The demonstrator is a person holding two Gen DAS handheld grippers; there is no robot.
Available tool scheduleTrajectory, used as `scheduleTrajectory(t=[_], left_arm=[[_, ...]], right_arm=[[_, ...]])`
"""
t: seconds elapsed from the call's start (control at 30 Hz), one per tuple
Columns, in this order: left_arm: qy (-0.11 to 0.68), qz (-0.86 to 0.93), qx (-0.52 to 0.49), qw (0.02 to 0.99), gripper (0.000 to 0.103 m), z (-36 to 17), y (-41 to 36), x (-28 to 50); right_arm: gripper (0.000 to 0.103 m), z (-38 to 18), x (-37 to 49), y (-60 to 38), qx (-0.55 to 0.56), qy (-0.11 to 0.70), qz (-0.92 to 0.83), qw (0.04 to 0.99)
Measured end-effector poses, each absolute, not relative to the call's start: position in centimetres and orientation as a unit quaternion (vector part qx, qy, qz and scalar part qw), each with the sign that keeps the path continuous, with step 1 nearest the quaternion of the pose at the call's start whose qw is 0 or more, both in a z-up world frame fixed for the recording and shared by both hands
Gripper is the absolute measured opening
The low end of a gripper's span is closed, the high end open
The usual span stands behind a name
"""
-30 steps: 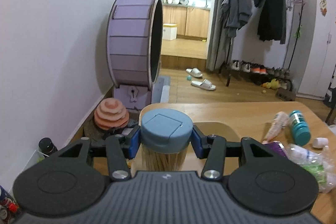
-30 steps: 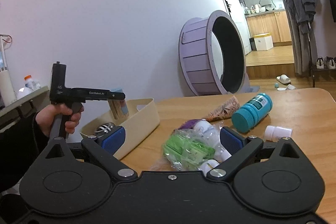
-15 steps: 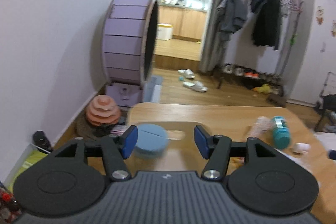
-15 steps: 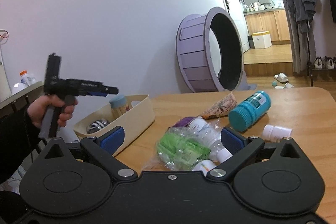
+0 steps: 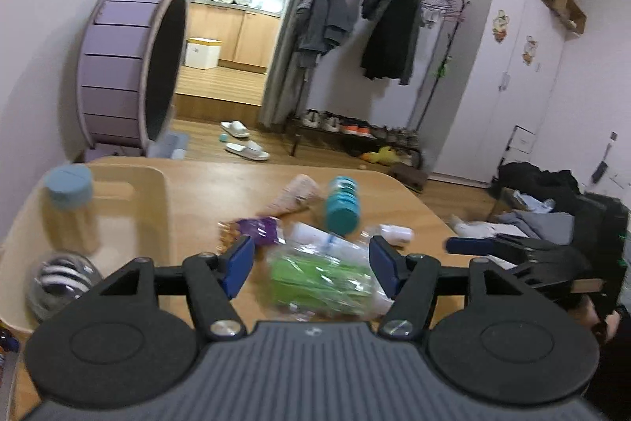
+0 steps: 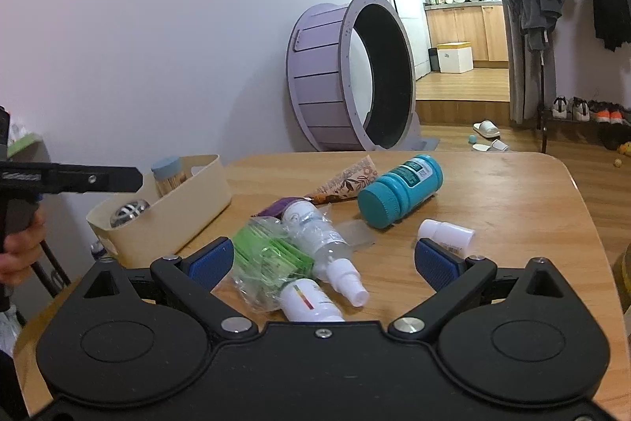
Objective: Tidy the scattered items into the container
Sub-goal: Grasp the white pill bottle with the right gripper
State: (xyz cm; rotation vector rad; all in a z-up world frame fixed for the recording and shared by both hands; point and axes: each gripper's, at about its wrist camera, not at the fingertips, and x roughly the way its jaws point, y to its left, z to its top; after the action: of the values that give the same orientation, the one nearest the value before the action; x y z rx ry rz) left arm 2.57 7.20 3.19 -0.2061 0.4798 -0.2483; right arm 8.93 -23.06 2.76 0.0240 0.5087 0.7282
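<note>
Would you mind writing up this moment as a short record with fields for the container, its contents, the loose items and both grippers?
container: beige bin at the table's left edge
in container: toothpick jar with blue lid, upright; striped ball
loose on table: teal bottle on its side, small white bottle, spray bottle, green packet, purple packet, patterned pouch
left gripper: jaws opening, nothing gripped, above the green packet
right gripper: open, empty
</note>
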Motion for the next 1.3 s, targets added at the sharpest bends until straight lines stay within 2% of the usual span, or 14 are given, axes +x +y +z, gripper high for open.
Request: scheduleTrajectory(t=[0.17,0.3,0.47,0.57,0.63,0.97,1.03,1.3], left_arm=[[0.240,-0.133,-0.107,0.955,0.064,2.2,6.7,2.1],[0.247,-0.150,-0.103,0.952,0.064,1.3,5.9,1.3],[0.251,-0.158,-0.108,0.949,0.064,0.8,5.5,0.9],[0.253,-0.157,-0.106,0.949,0.064,0.5,5.3,0.6],[0.253,-0.158,-0.106,0.948,0.064,0.6,5.3,0.5],[0.252,-0.155,-0.112,0.949,0.064,0.7,5.1,0.7],[0.254,-0.156,-0.110,0.948,0.064,0.6,4.9,0.8],[0.255,-0.164,-0.101,0.948,0.064,0.7,3.8,1.1]], right_arm=[[0.090,1.8,9.0,-22.7,-0.054,0.271,0.362,0.890],[0.074,0.8,8.8,-22.2,-0.078,0.295,0.371,0.877],[0.066,-0.2,8.9,-21.6,-0.097,0.313,0.369,0.870],[0.055,-0.3,9.1,-21.8,-0.094,0.318,0.375,0.866],[0.038,-0.5,9.2,-21.8,-0.091,0.325,0.378,0.862],[0.035,1.4,8.0,-23.2,-0.070,0.286,0.395,0.870],[0.030,1.8,7.7,-23.4,-0.064,0.279,0.404,0.869],[0.030,1.9,7.1,-22.6,-0.064,0.262,0.413,0.870]])
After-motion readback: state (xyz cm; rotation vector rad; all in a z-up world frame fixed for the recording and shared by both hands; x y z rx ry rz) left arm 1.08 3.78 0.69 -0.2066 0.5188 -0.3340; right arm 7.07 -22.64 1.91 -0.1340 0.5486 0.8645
